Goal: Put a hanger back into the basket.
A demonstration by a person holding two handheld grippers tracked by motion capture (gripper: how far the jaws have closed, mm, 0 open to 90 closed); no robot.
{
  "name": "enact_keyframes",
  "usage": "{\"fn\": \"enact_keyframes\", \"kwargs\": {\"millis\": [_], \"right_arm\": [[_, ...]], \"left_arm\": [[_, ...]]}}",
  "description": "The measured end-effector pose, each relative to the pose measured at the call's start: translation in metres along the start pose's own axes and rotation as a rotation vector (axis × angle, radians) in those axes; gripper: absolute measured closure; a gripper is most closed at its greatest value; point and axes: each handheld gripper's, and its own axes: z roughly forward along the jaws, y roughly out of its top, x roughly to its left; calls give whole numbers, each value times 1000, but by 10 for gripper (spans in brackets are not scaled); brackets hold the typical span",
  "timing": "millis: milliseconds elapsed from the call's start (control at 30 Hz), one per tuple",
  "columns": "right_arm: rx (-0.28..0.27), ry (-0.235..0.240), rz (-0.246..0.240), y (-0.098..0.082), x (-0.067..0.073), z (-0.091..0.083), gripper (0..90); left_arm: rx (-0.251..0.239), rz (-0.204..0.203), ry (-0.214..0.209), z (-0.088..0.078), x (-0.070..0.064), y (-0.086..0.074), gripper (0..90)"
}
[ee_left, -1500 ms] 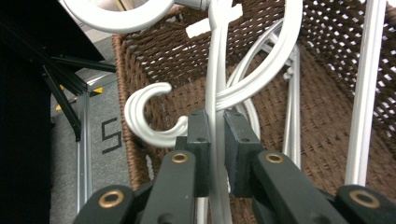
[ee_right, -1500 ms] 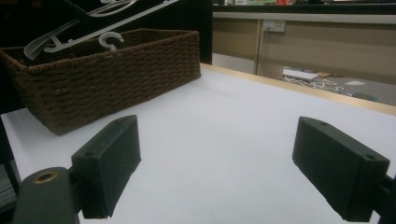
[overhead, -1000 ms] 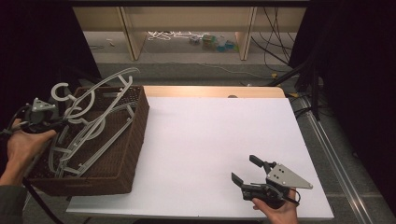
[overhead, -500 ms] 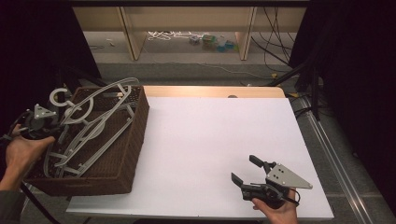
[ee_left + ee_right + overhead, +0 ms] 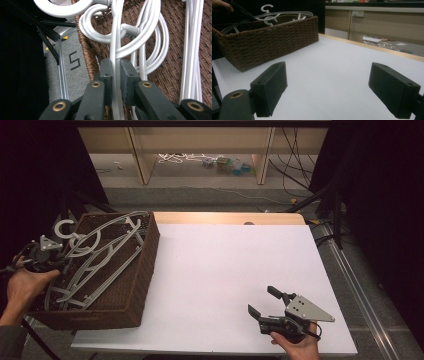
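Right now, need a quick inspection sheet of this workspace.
Surface: white table, bare across the middle.
Job's things: white hangers piled in the brown wicker basket at the table's left edge.
Clutter: nothing seen on the table.
Grippers: left gripper shut on one hanger's bar; right gripper open, low over the table.
Cables: one trails from the left gripper; more on the floor behind.
Surroundings: wooden shelf unit, dark curtains.

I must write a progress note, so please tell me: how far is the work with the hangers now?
Done: nothing is on the white table yet. In hand: the left gripper is shut on one white hanger at the basket's left edge. Left: lifting it free of the tangled hangers; the right gripper rests open over the table.
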Motion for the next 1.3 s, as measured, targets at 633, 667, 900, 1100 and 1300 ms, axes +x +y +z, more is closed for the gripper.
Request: {"fn": "enact_keyframes", "kwargs": {"millis": [633, 667, 900, 1100, 1300], "right_arm": [[-1, -2, -2, 0, 0, 1, 160], [0, -2, -4, 0, 0, 1, 160], [-2, -4, -4, 0, -1, 1, 160], [-6, -9, -4, 0, -1, 1, 160], [-6, -10, -3, 0, -1, 1, 160]], "left_arm": [[99, 47, -58, 15, -17, 1, 805], [105, 49, -60, 16, -18, 0, 802], [122, 36, -99, 18, -21, -3, 793], [94, -5, -120, 18, -21, -2, 742], [-1, -128, -115, 6, -23, 5, 490]]}}
